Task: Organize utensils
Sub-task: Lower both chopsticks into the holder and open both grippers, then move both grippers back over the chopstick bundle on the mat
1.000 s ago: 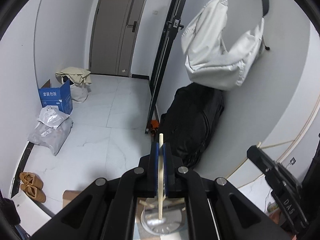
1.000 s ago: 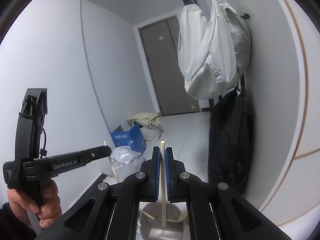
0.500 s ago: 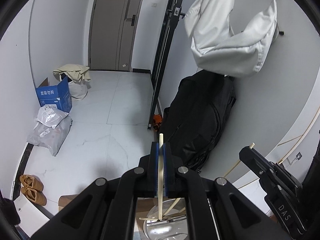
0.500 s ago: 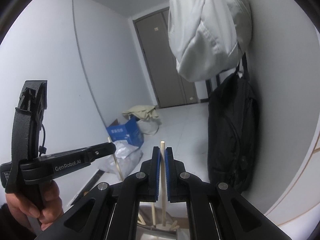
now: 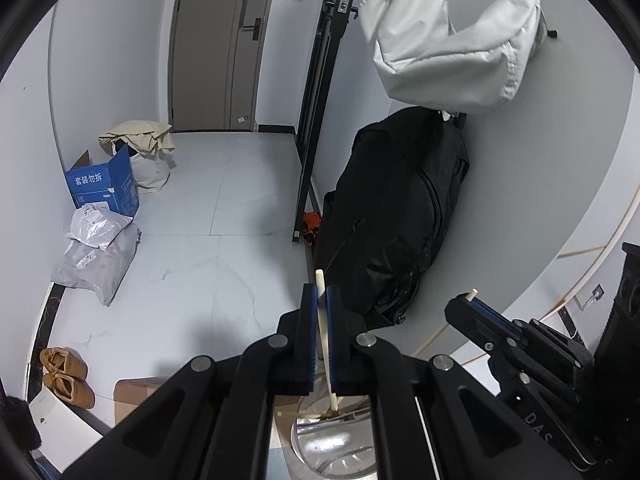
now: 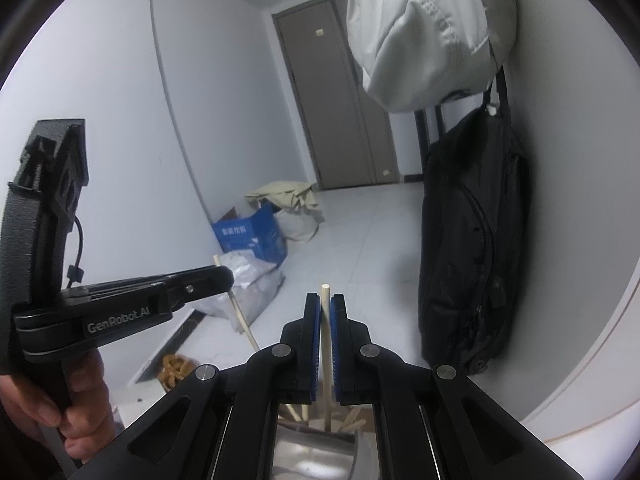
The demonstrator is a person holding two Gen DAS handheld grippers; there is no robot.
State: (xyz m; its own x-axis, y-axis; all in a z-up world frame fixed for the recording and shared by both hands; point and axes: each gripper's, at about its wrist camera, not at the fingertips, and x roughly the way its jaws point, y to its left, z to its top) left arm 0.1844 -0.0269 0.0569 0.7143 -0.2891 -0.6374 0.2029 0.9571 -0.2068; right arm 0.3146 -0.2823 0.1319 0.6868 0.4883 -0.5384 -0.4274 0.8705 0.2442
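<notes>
My left gripper [image 5: 319, 294] is shut on a pale wooden chopstick [image 5: 320, 280] that stands nearly upright between the blue pads. Its lower end reaches into a shiny steel holder [image 5: 340, 446] just below the fingers. My right gripper [image 6: 325, 300] is shut on a second chopstick [image 6: 325, 290], whose lower end dips to the same steel holder [image 6: 312, 454]. A few other chopsticks [image 6: 354, 424] lean inside it. In the right wrist view the left gripper [image 6: 224, 276] shows at the left, held by a hand [image 6: 48, 404]. The right gripper [image 5: 472, 300] shows at the right of the left wrist view.
A white jacket [image 5: 452, 40] and a black bag [image 5: 396, 216] hang on the wall at the right. On the tiled floor lie a blue box [image 5: 104, 188], plastic bags [image 5: 96, 256], tan shoes [image 5: 64, 376] and a cardboard box [image 5: 136, 396]. A grey door [image 5: 224, 40] closes the far end.
Both grippers have sunk with their chopsticks, and the view has tilted down. The steel holder shows larger under the fingers. The right gripper has come further into the left wrist view.
</notes>
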